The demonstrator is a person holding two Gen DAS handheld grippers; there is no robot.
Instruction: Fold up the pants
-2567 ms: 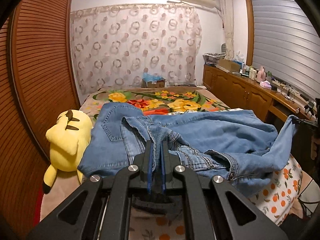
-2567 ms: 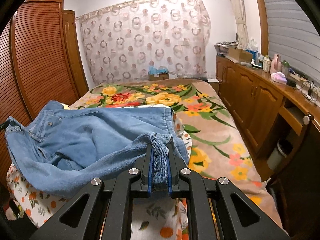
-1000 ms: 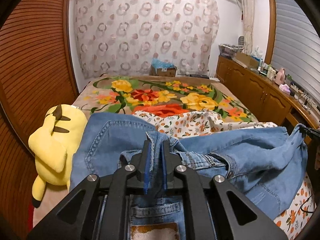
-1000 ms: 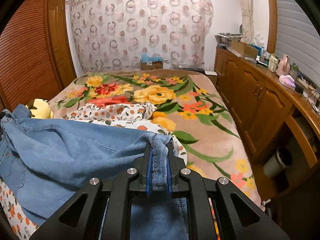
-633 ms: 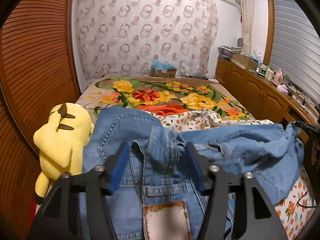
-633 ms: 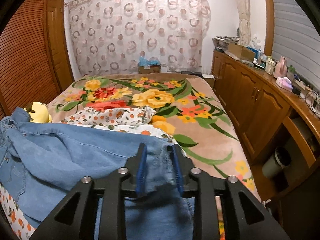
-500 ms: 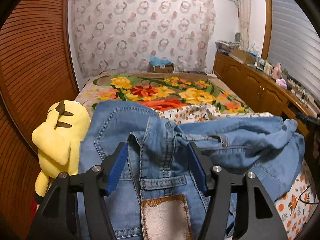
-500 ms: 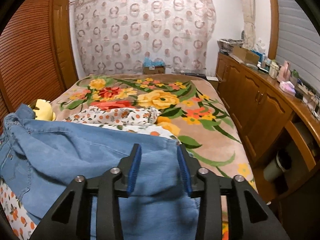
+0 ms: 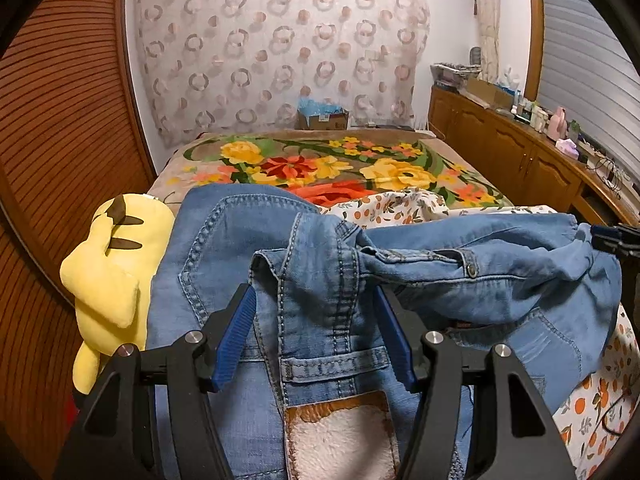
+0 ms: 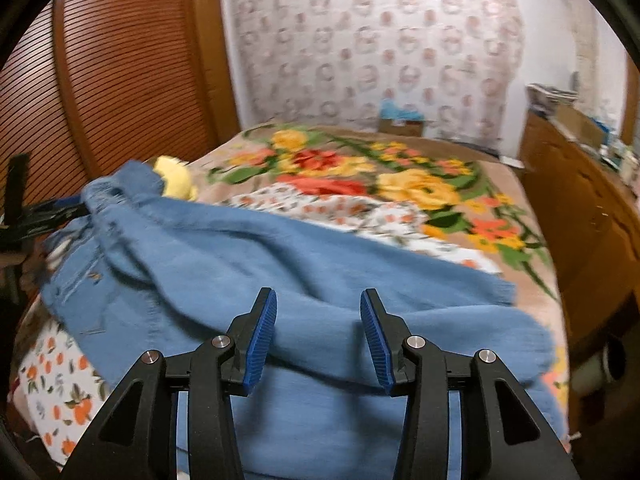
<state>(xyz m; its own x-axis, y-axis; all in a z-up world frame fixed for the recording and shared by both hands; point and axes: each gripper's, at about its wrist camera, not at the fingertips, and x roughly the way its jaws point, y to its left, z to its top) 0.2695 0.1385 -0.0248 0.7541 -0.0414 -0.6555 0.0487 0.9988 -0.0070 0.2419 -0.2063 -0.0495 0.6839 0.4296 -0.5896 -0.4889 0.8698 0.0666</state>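
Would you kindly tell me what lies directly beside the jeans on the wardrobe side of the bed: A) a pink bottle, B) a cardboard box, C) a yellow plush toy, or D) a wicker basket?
C: the yellow plush toy lies against the edge of the jeans, next to the slatted wooden wardrobe door.

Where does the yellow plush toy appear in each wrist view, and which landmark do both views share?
Left wrist: yellow plush toy at the left, beside the jeans.
Right wrist: only its top shows, upper left, behind the jeans.
Shared landmark: flowered blanket.
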